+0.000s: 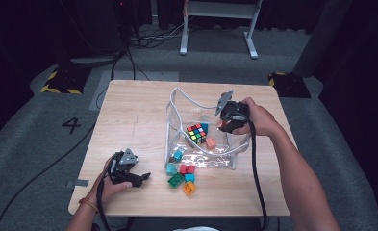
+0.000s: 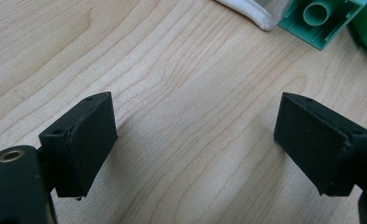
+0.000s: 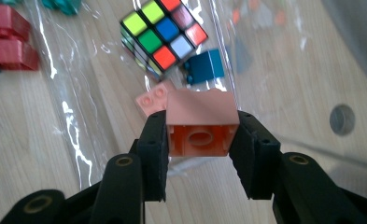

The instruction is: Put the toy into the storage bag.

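Observation:
My right gripper (image 3: 201,136) is shut on a salmon-orange brick (image 3: 200,112) and holds it over the clear plastic bag (image 1: 215,156). Its open underside faces the camera. Below it in the bag lie a Rubik's cube (image 3: 162,35), a blue brick (image 3: 204,65) and a pink brick (image 3: 151,101). In the high view the right gripper (image 1: 223,126) hangs over the bag's right half, beside the cube (image 1: 195,133). My left gripper (image 1: 141,177) rests low on the table at the front left. Its jaws are open over bare wood (image 2: 195,140), with nothing between them.
Loose bricks lie at the bag's mouth: teal (image 1: 171,168), red (image 1: 186,169), green (image 1: 176,180), orange (image 1: 189,188). A green brick (image 2: 319,18) and the bag's white edge (image 2: 251,11) sit just ahead of the left gripper. The table's front edge (image 1: 177,214) is near.

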Demonstrator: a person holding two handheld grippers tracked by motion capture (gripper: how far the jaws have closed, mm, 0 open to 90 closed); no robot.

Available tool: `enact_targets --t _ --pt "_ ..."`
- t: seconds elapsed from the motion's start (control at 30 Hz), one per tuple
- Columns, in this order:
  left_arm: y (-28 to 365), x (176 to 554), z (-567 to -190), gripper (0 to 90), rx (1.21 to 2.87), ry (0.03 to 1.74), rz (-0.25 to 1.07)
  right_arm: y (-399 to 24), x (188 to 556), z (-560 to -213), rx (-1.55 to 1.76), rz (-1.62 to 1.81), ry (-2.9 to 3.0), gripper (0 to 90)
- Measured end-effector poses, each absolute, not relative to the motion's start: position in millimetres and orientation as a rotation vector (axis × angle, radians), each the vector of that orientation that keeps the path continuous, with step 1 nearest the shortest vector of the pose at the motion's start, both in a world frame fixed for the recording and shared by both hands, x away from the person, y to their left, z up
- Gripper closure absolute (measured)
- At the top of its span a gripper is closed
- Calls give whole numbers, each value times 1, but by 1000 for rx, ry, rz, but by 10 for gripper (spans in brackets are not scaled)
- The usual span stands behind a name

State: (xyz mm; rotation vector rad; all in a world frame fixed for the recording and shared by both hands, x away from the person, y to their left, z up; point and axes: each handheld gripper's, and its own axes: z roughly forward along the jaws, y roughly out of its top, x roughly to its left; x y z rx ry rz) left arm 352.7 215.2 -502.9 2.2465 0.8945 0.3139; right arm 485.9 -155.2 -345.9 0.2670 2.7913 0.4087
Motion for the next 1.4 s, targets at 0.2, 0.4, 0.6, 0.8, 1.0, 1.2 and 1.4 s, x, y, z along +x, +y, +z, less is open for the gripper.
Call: enact_targets --t 0.2,0.4,0.6,0.8,1.0,1.2,1.4 --pt "215 353 -503 133 2250 890 315 -181 487 -342 342 460 2783 589" --pt "215 353 -503 131 2247 895 316 -196 486 -341 385 518 2768 588" --pt "215 353 -503 131 2247 896 316 -199 484 -340 381 596 2759 574" --pt "215 353 -503 131 2247 895 318 -205 480 -335 397 714 2732 523" --pt "215 353 -503 131 2247 894 318 -220 460 -325 423 910 2643 459" --pt "215 353 -503 131 2247 895 317 -237 443 -320 459 1044 2511 358" --pt "215 353 -503 131 2248 895 318 -257 422 -315 507 1193 2405 313"
